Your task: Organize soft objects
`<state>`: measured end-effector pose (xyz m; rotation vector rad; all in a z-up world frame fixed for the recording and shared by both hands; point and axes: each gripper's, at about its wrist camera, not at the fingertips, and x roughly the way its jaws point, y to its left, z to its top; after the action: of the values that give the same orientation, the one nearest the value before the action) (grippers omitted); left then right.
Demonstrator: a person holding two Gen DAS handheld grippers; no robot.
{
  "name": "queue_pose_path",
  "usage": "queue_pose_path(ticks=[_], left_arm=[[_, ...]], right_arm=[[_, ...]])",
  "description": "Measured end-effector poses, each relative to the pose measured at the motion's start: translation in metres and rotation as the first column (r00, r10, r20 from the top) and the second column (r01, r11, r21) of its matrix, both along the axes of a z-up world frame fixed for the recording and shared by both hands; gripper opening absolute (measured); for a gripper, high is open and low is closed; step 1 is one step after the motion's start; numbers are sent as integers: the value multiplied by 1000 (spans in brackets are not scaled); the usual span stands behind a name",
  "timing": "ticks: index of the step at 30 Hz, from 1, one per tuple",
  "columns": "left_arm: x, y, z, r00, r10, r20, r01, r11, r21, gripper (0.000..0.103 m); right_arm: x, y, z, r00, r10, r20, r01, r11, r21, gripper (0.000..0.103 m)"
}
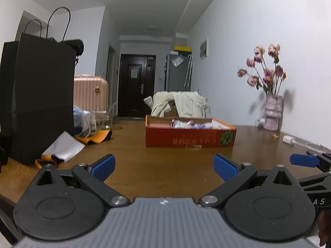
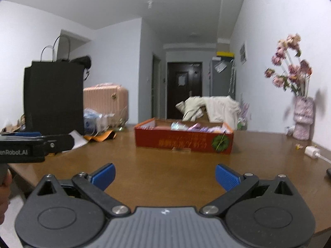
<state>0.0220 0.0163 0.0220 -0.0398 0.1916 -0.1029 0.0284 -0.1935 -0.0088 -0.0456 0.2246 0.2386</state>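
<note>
Fingers (image 1: 224, 168) of both the left gripper (image 1: 164, 166) and right gripper (image 2: 164, 174) gape wide and empty over the bare table (image 2: 165, 165), likely lined up toward the red box (image 2: 184, 141) of soft packets (image 2: 186, 127) ahead.

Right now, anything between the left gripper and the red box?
Nothing visible. Bare wooden table runs from the open left gripper to the red box; the black bag and cloths sit off left.

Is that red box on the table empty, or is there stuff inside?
Not empty. The red box is open-topped, and pink and purple packets show above its rim in both views. What they are is too blurred to tell.
</note>
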Motion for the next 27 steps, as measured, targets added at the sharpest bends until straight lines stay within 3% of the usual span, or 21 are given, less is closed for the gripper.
queue_pose_path(ticks=[27], left_arm=[[-1, 4, -1, 1000, 16, -3, -16, 1000, -3, 103]], right_arm=[[-1, -5, 1, 1000, -18, 7, 18, 999, 29, 103]])
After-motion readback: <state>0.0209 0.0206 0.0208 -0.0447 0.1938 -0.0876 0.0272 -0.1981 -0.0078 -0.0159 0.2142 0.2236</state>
